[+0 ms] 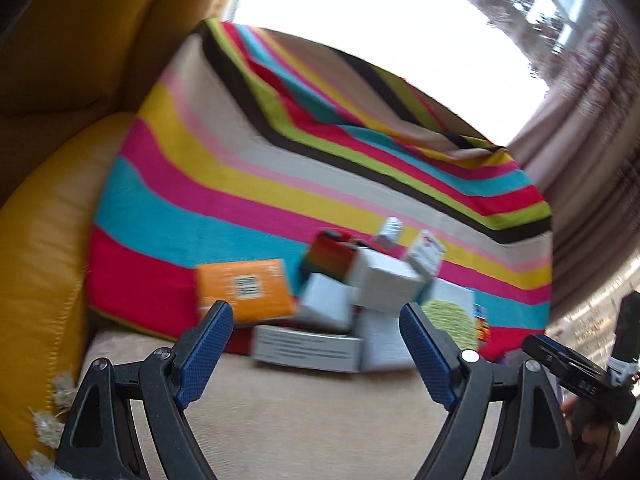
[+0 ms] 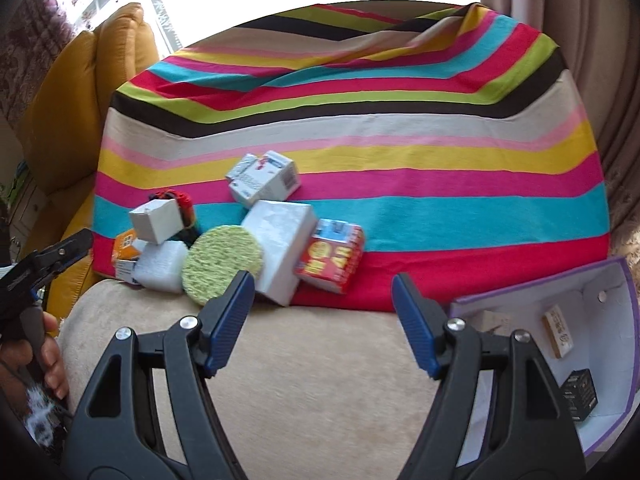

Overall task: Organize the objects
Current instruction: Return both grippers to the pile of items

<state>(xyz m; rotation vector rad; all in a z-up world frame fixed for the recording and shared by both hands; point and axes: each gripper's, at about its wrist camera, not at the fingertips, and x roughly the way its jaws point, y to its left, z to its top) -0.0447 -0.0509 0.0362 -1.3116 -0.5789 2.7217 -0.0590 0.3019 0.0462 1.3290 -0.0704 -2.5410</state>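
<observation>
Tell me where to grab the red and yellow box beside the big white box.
Probably grip the red and yellow box across its two short sides with the right gripper, coming from the front. Its right side is clear, while the white box touches its left, so nudging it right first could help.

Black tongs [image 2: 323, 308], blue ribbed pads [image 2: 232, 320], silver screws.

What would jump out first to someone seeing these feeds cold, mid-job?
The bright striped blanket draped over the seat back fills both views. At its foot sits a jumbled pile of small boxes with a round green sponge leaning in front, left of centre in the right wrist view. At lower right, an open purple-edged box already holds a few small items; both the left gripper and right gripper are open and empty.
</observation>
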